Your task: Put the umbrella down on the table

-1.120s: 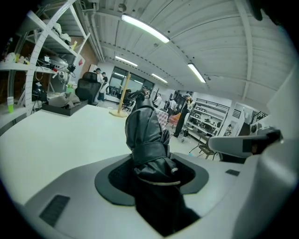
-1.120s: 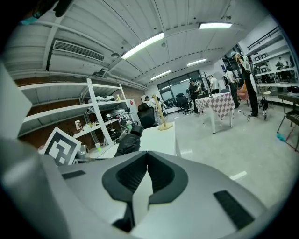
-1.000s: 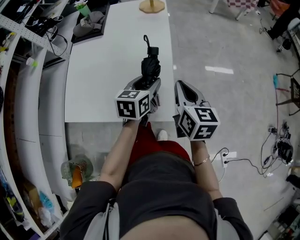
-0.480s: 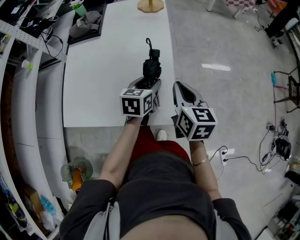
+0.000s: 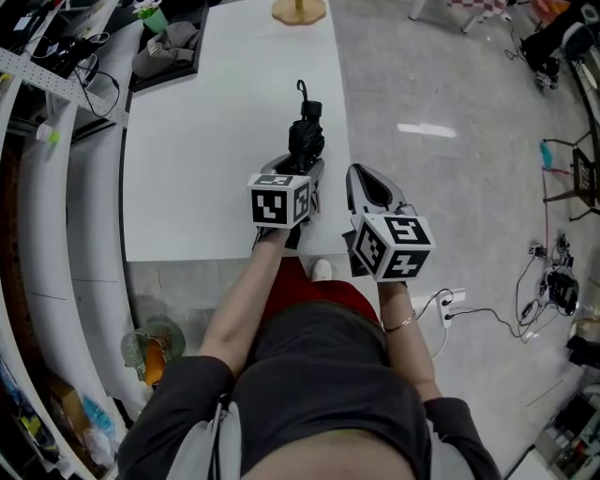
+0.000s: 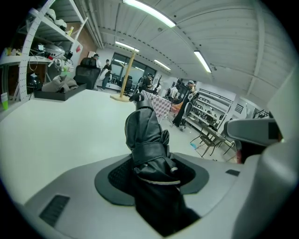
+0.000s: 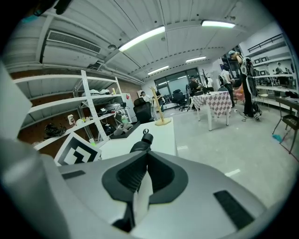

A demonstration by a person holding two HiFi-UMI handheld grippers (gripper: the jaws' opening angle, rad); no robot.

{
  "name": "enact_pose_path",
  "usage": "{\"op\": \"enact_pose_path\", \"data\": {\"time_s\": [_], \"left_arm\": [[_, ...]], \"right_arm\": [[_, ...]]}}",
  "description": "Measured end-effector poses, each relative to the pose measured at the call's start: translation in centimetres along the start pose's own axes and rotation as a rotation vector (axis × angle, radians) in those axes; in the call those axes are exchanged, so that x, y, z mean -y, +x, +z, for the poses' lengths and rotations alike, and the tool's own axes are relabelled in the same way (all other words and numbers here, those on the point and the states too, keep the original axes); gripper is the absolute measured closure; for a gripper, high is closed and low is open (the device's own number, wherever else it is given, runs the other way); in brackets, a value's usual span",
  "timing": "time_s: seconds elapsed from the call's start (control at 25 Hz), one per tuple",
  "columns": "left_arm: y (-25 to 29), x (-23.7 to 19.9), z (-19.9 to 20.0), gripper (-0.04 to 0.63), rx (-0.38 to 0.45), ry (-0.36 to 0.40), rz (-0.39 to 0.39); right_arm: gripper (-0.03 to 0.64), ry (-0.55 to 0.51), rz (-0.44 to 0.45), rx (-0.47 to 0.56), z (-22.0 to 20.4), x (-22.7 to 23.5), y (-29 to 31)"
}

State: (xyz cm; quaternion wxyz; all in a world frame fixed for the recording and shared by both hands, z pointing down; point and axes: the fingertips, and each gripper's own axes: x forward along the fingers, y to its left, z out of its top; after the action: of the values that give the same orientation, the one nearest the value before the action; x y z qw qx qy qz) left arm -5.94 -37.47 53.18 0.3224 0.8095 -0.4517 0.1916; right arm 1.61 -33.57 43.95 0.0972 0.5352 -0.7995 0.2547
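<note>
The left gripper (image 5: 298, 171) was clamped on the black folded umbrella (image 5: 305, 139), its two jaws pressed against the bundled cloth from either side. In the left gripper view the umbrella (image 6: 145, 135) filled the gap between the jaws, and a strap (image 6: 148, 151) was wound round its folds. It pointed away from the person, above the white table (image 5: 206, 150) and close to the table's right edge. The thin loop (image 5: 299, 90) sat at its far end. Whether its underside touched the tabletop could not be told from above; it seemed to be just over the surface.

The right gripper (image 5: 360, 174) was just beside the left one, past the table's right edge and over the grey floor (image 5: 441, 178). Its jaws were closed together with nothing between them. In the right gripper view (image 7: 145, 156) the umbrella's far end (image 7: 142, 142) showed beyond the jaw tips. A wooden stand (image 5: 300, 10) stood at the far end of the table, well apart from the umbrella.
</note>
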Motion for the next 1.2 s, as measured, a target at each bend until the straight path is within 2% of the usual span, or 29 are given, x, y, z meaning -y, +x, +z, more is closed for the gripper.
{"op": "enact_pose_path", "data": {"time_s": [0.44,0.92,1.2], "left_arm": [[1.6,-0.4,0.2,0.367,-0.039,0.023,0.007],[2.5,-1.3,-0.3,0.357,-0.088,-0.027,0.025],[2.5,-1.7,0.1,0.327,-0.072,-0.029,0.049]], "right_arm": [[0.597,0.002,-0.002,-0.031,-0.8,-0.6,1.4],[0.597,-0.001,0.004,-0.045,-1.2,-0.9,1.5],[0.597,0.003,0.003,-0.042,-1.3,-1.0,1.2]]}}
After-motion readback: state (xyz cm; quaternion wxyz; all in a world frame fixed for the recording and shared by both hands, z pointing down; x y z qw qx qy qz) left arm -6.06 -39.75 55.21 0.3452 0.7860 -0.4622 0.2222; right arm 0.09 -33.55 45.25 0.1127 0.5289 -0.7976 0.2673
